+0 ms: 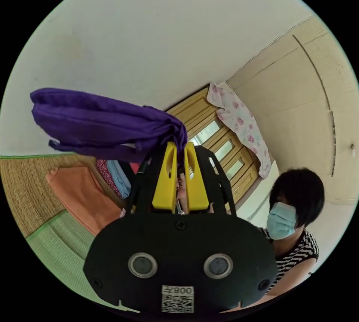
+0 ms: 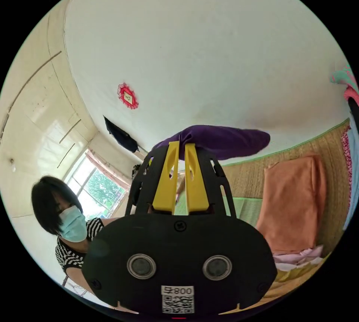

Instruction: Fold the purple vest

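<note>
Both claws are raised toward the white wall, and each has the purple vest (image 1: pixel 108 127) pinched at its tip. The left claw (image 1: pixel 180 147) has its yellow jaws drawn nearly together on a gathered wad of purple cloth. The right claw (image 2: pixel 179 148) is closed the same way on another bunch of it. The vest hangs in the air above the orange cloth (image 2: pixel 291 202) spread on the woven mat (image 1: pixel 22 187), well apart from it. It droops and bunches, so I'd judge it light, soft and limp, with no stiffness to hold a fold. Thin fabric could slide from a small pinch. Better holds are probably the 2 shoulder seams or the hem corners, where the cloth is doubled.
</note>
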A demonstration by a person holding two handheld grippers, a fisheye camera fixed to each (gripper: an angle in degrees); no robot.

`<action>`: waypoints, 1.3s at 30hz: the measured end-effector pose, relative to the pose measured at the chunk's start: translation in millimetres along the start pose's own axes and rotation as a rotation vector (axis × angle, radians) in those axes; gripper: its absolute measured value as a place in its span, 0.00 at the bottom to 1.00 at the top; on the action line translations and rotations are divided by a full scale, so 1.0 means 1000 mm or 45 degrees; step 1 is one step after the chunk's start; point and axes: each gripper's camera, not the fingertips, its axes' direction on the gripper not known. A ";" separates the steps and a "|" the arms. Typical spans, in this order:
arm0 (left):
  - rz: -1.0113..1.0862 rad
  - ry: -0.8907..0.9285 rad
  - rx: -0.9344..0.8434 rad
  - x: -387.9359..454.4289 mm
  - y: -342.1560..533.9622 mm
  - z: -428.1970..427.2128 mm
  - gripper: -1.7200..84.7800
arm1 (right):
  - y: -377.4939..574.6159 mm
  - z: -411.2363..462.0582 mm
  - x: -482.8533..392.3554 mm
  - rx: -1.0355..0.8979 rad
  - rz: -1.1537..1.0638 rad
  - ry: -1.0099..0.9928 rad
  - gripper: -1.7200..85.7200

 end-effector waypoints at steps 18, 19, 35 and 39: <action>-0.713 -0.197 -0.440 -0.178 0.053 0.143 0.06 | -0.020 0.006 0.294 -0.759 0.650 0.841 0.02; -0.706 -0.205 -0.452 -0.176 0.050 0.147 0.06 | -0.023 0.009 0.296 -0.781 0.652 0.863 0.02; -0.665 -0.311 -0.568 -0.137 0.045 0.153 0.06 | -0.114 0.106 0.232 -0.970 0.363 0.956 0.02; -0.631 -0.322 -0.572 -0.116 0.050 0.142 0.07 | -0.116 0.157 0.201 -1.132 0.244 0.963 0.02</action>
